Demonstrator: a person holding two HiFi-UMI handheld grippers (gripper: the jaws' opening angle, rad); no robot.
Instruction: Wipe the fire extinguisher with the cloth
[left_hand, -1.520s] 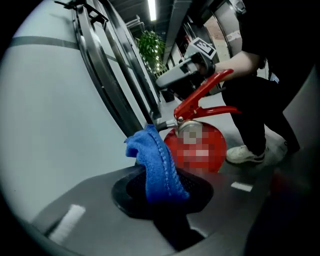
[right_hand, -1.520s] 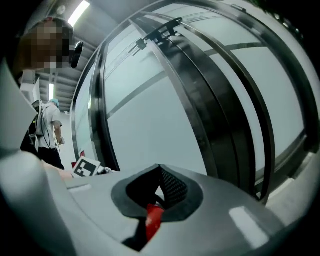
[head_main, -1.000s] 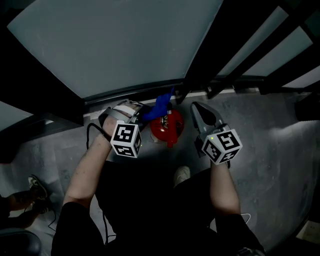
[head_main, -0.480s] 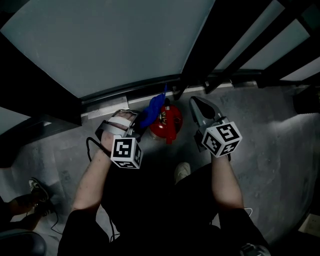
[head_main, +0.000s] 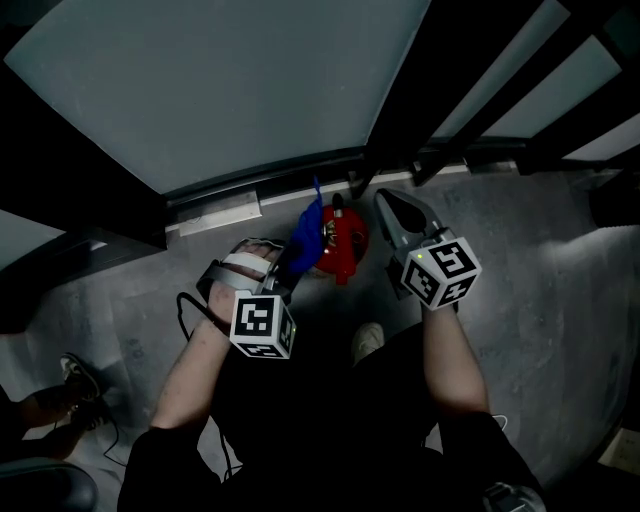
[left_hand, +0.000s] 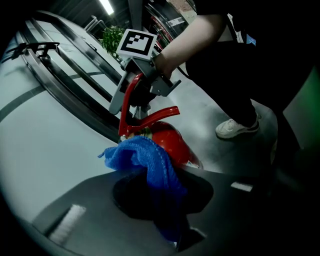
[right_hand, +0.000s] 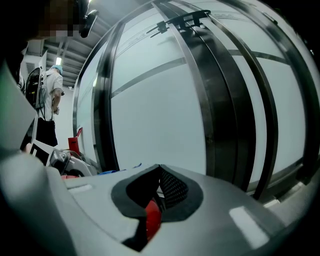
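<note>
Fire extinguisher (head_main: 345, 245) handle clamped between right gripper (right_hand: 159, 172) jaws, blue cloth (left_hand: 142, 155) between left gripper (left_hand: 157, 192) jaws

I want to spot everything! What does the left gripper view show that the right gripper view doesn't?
Only the left gripper view shows the fire extinguisher's round red body, a white shoe, and the blue cloth clamped in the left gripper's jaws. Only the right gripper view shows a person in white standing far off. Both show the glass wall with dark frames and the right gripper shut on the extinguisher's red handle.
</note>
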